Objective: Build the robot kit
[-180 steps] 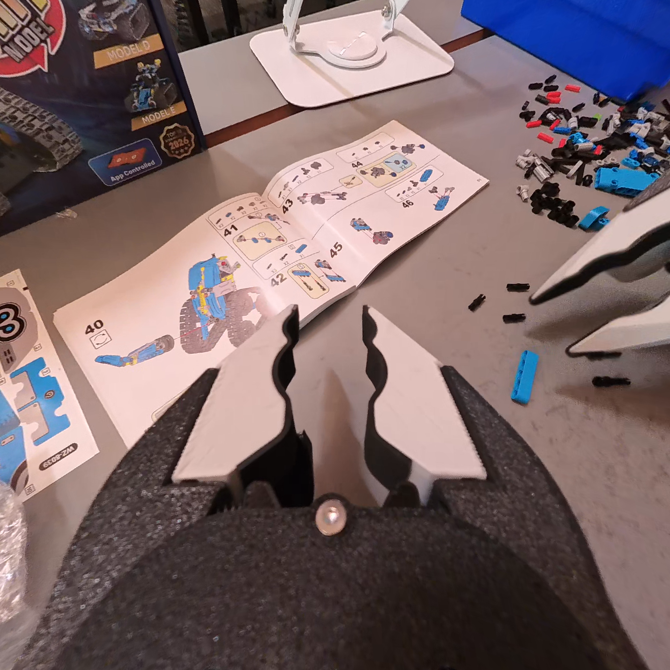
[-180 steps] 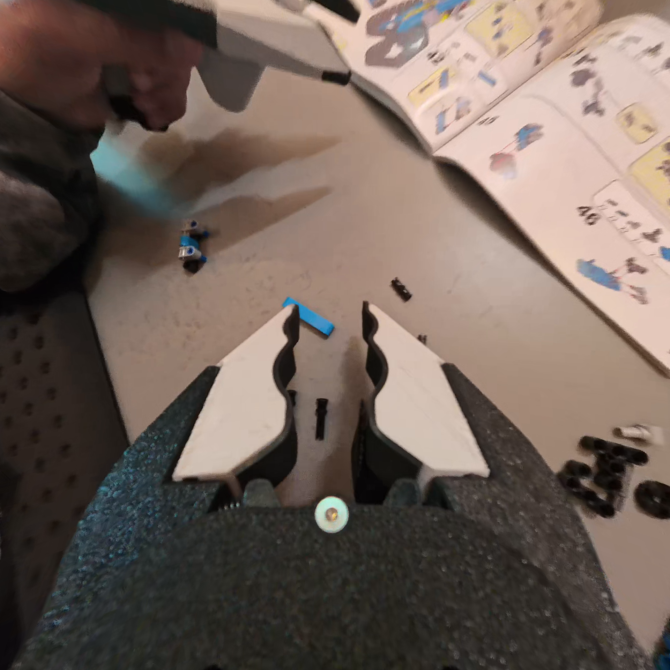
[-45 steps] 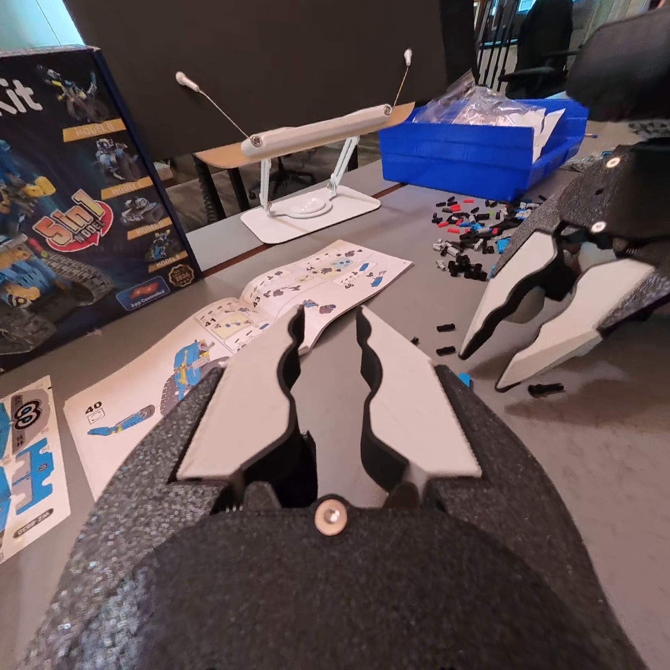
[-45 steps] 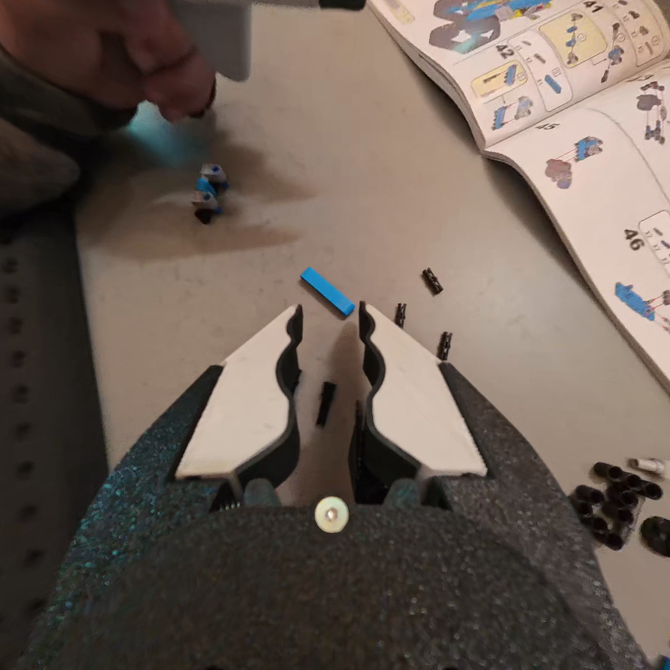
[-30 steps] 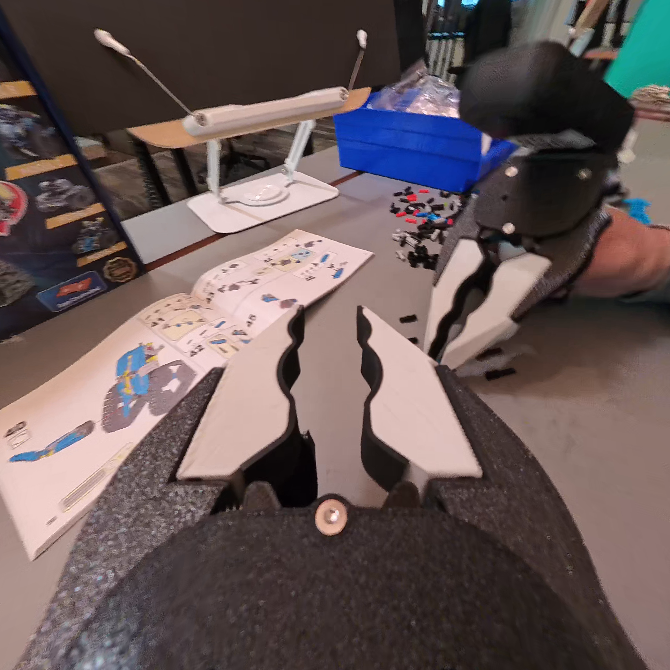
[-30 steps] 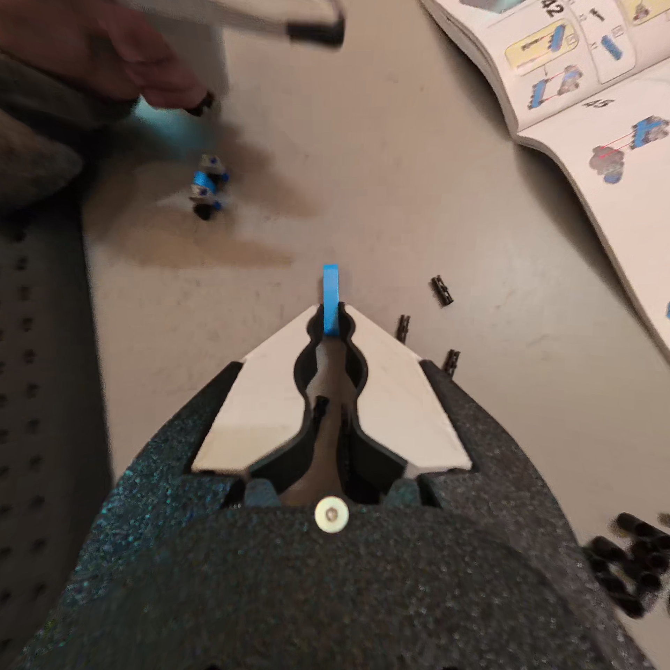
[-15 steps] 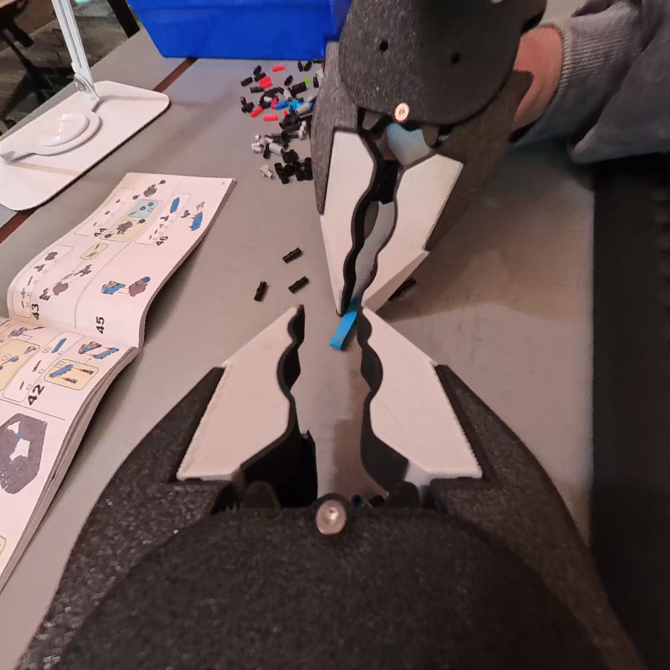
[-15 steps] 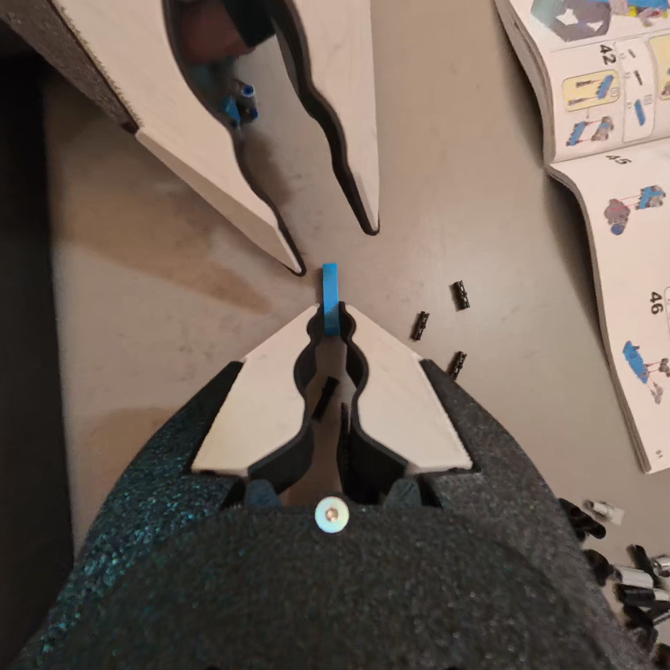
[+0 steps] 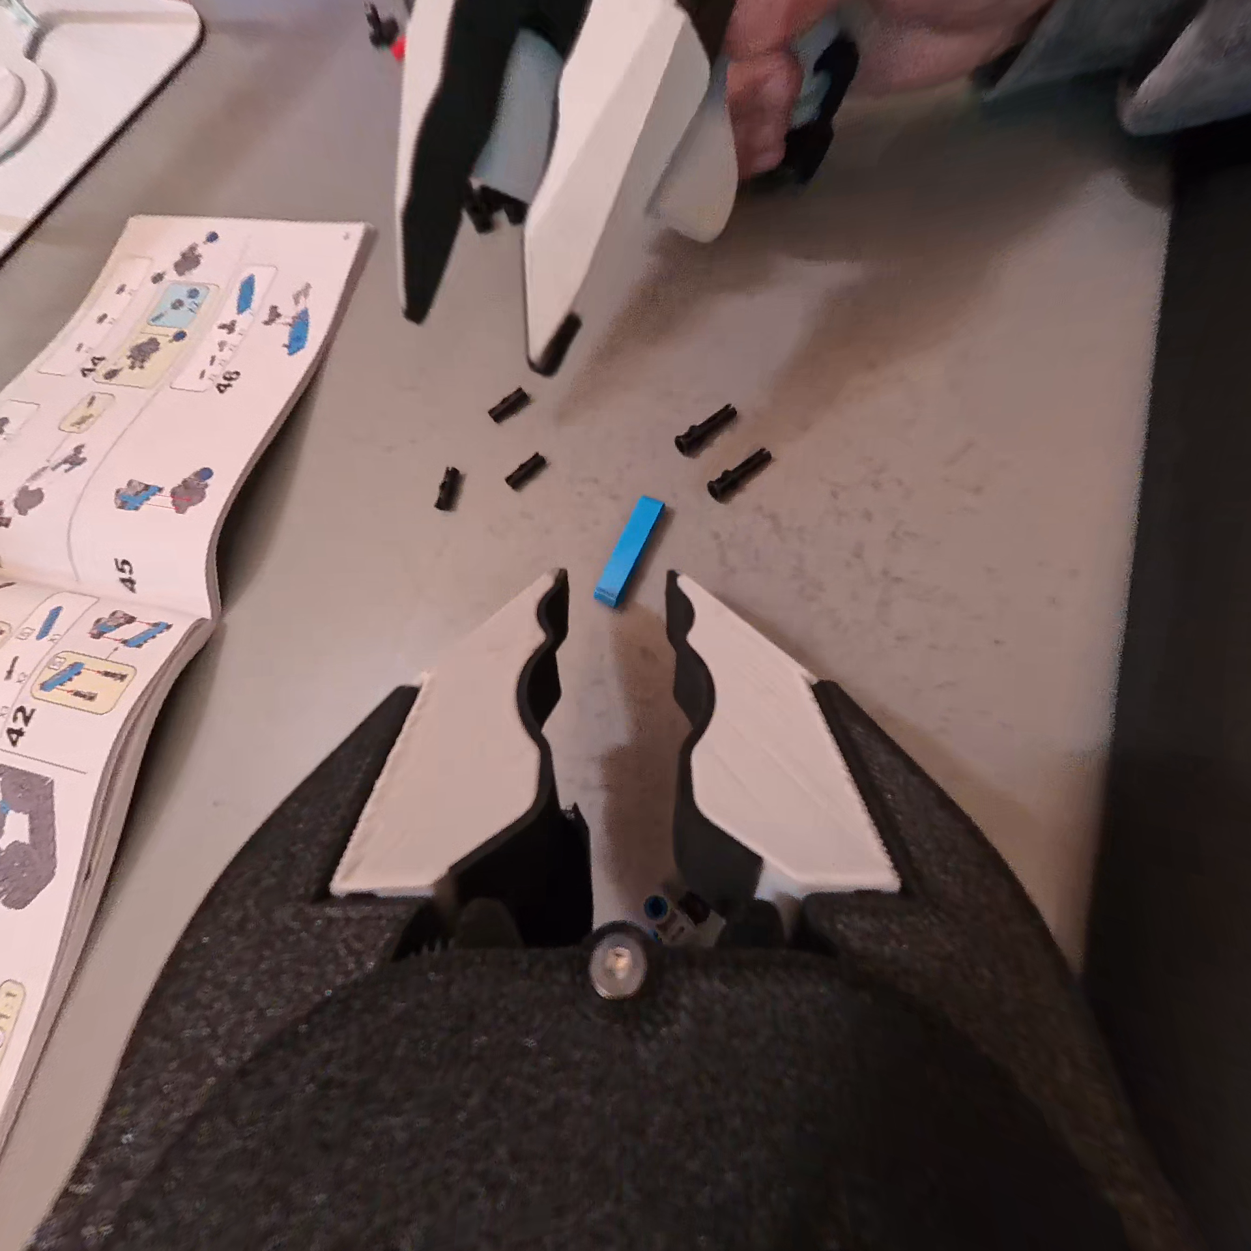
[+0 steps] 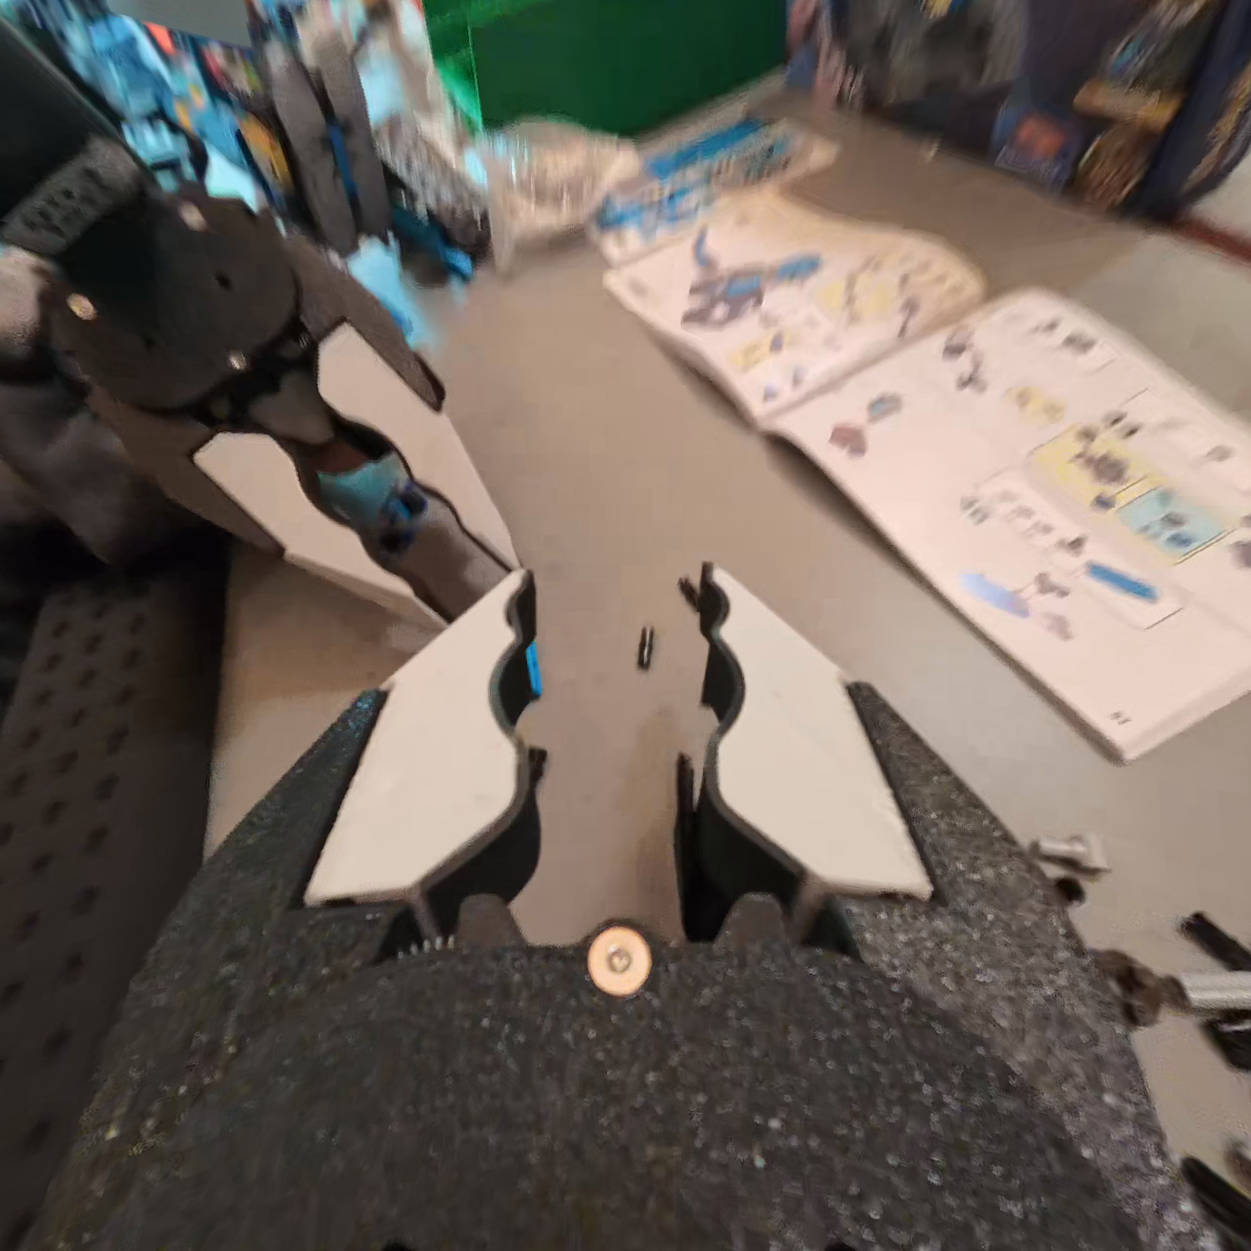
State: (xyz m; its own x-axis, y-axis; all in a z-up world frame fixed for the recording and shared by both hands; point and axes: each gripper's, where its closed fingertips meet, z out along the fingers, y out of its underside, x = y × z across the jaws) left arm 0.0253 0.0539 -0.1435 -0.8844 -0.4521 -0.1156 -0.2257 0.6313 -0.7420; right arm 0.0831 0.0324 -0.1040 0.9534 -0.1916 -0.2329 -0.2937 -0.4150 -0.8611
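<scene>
A small flat blue brick (image 9: 629,548) lies on the grey table (image 9: 880,609), just ahead of my left gripper (image 9: 616,575), which is open and empty, its tips on either side of the brick's near end. My right gripper (image 9: 482,335) hangs open and empty above the table farther back, held by a hand (image 9: 778,88). In the blurred right wrist view my right gripper (image 10: 616,572) is open, with the blue brick (image 10: 533,667) peeking beside its left finger and a black pin (image 10: 646,646) between the fingers. The left gripper (image 10: 474,596) shows there at left, open.
Several black pins (image 9: 518,470) lie around the brick. An open instruction booklet (image 9: 135,440) lies to the left. A small blue-grey assembly (image 9: 677,914) sits under my left gripper's base. A dark perforated mat (image 9: 1191,609) borders the table. Loose parts (image 10: 1218,988) lie at right.
My right gripper opened, let go of the blue brick and drew up and back. The brick now lies flat on the table in front of my left gripper.
</scene>
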